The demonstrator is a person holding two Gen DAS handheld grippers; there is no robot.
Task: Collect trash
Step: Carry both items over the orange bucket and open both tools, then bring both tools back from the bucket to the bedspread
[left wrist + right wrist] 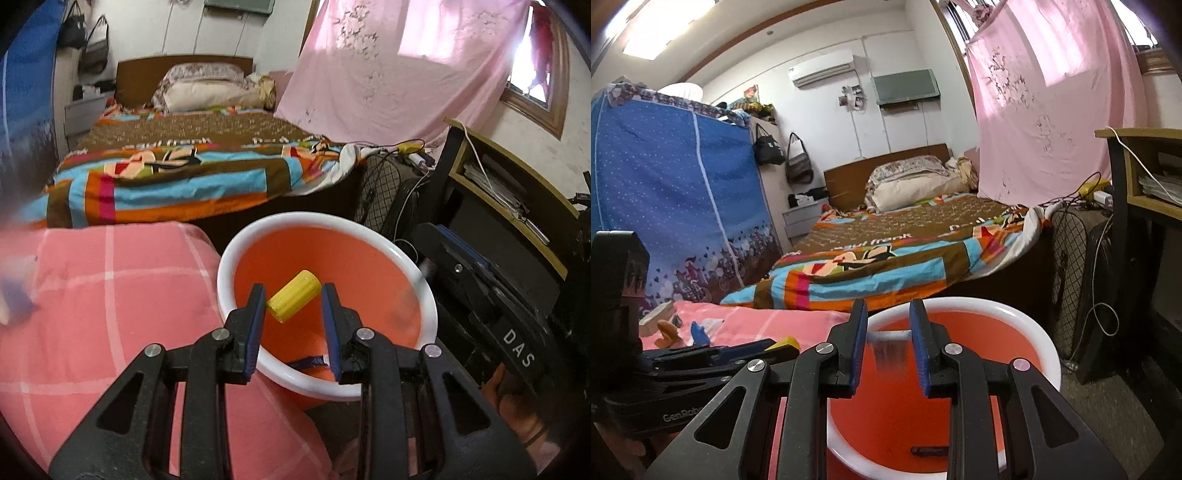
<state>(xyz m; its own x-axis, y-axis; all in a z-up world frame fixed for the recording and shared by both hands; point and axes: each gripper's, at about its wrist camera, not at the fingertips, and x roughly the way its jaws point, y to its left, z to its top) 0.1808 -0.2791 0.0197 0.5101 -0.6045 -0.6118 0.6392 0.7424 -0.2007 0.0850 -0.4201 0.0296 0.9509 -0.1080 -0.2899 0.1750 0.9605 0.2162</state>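
- Round orange plastic bin with white rim [369, 236] sits beside the pink checked blanket [110, 295].
- Left gripper [293, 295], jaws apart, grips nothing; the small yellow ribbed cap [293, 295] lies between them, untouched, over the bin.
- Right gripper [889, 328], jaws apart: a blurred white-and-dark scrap [889, 349] sits between them.

glossy plastic bin [369, 254], ribbed plastic cap [293, 301], checked cloth cover [110, 295]
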